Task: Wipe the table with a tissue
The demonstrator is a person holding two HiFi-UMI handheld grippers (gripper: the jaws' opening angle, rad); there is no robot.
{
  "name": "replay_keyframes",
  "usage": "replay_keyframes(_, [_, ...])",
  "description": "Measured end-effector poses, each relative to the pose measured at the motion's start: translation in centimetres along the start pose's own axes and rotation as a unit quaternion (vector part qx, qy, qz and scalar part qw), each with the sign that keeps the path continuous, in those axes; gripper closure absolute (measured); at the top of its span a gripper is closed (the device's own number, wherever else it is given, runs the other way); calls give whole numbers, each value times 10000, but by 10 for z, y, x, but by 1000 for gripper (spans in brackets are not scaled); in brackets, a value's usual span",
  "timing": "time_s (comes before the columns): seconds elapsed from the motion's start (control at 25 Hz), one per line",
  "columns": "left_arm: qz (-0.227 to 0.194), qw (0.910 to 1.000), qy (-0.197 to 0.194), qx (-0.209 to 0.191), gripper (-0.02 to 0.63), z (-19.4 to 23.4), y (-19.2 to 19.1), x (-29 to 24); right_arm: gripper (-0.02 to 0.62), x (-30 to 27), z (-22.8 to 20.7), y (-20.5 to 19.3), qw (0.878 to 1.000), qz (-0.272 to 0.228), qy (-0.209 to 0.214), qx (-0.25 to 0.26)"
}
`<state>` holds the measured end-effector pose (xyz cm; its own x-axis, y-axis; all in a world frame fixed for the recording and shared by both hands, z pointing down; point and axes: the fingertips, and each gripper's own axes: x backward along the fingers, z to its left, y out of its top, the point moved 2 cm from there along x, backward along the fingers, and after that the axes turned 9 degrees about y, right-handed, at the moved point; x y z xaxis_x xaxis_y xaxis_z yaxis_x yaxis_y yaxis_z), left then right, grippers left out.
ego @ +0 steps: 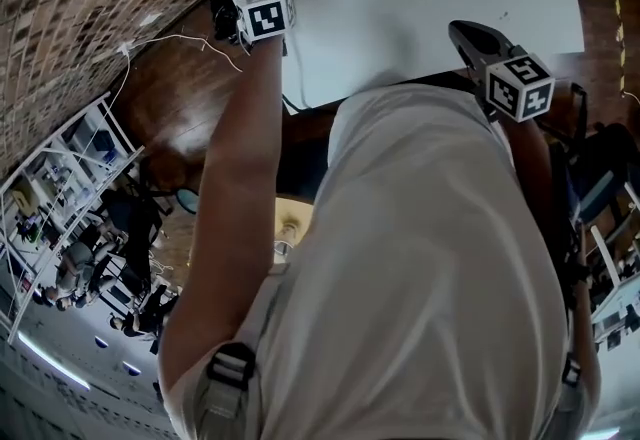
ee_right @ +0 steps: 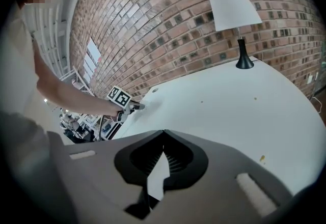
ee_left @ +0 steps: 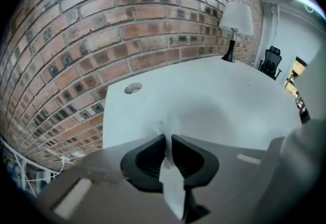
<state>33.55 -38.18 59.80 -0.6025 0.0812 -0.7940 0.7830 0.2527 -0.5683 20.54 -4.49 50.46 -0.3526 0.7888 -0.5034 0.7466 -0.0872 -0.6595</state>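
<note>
Left gripper view shows my left gripper [ee_left: 168, 139] pinched tight on the tissue [ee_left: 171, 187], which pokes out toward the white table [ee_left: 219, 101] near its corner; I can't quite tell whether it touches. My right gripper [ee_right: 163, 134] hangs closed on nothing. With so little tissue past the tips, I risk scraping bare jaws across the top, or friction tugging the strip free.

Pale T-shirt [ego: 430, 258], grey buckled straps [ego: 230, 368], black left tool [ee_left: 168, 140], black right tool [ee_right: 163, 135], marker cubes [ego: 265, 16]
</note>
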Motion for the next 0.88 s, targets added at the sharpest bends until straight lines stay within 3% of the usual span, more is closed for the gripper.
replay_keyframes(0.16, [338,9989,-185,-250,571,-14,-15,2,588,-10,10,0,9996,130,94,234])
replay_keyframes(0.36, [23,9993,-362,1,571,-54,-17,7,588,-14,17,5,9993,124,148,308])
replay_keyframes(0.64, [335,9970,-641,257,567,-65,-27,24,588,-23,23,3,9990,199,97,389])
replay_keyframes(0.76, [172,9871,-1488,570,566,-84,-18,35,588,-31,32,5,9988,182,123,448])
replay_keyframes(0.88, [224,9653,-2419,954,565,-96,-18,42,588,-35,39,8,9988,125,92,467])
